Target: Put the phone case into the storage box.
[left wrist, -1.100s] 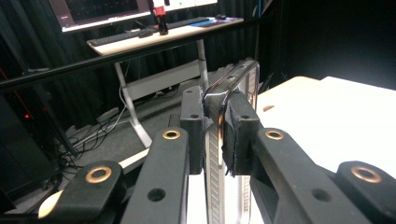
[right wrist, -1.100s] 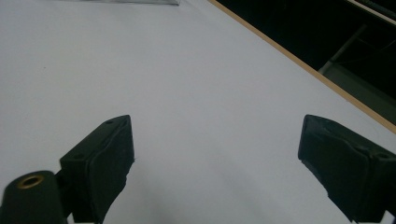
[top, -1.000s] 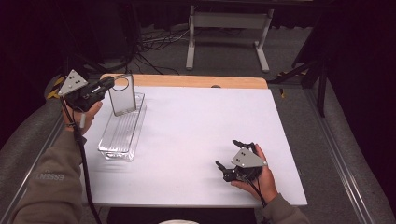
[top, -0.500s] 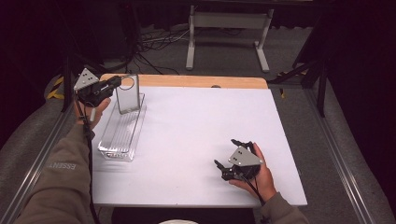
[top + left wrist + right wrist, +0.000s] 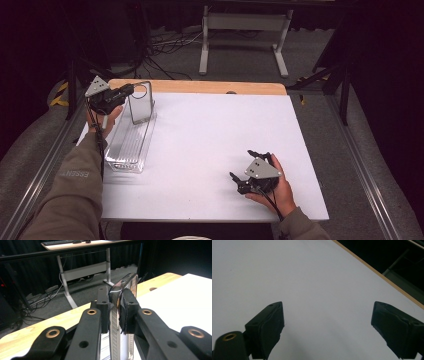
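Observation:
A clear plastic tray (image 5: 127,147) lies lengthwise at the table's left side. A clear flat panel (image 5: 140,104) with a round hole near its top stands upright at the tray's far end. My left gripper (image 5: 131,89) is shut on the panel's upper left edge. In the left gripper view the pads (image 5: 128,311) pinch the thin clear panel (image 5: 123,285) edge-on, with the left gripper (image 5: 116,307) pointing toward the table's far side. My right gripper (image 5: 242,164) rests on the white tabletop near the front right, open, with nothing between the right gripper (image 5: 327,317) jaws.
The white table surface (image 5: 225,130) has a wooden strip (image 5: 215,87) along its far edge. A metal stand (image 5: 242,30) and cables (image 5: 165,47) sit on the floor beyond. Metal rails (image 5: 370,185) run along both table sides.
My left gripper has moved a little to the right and away with the upright panel in it. The right gripper has stayed put.

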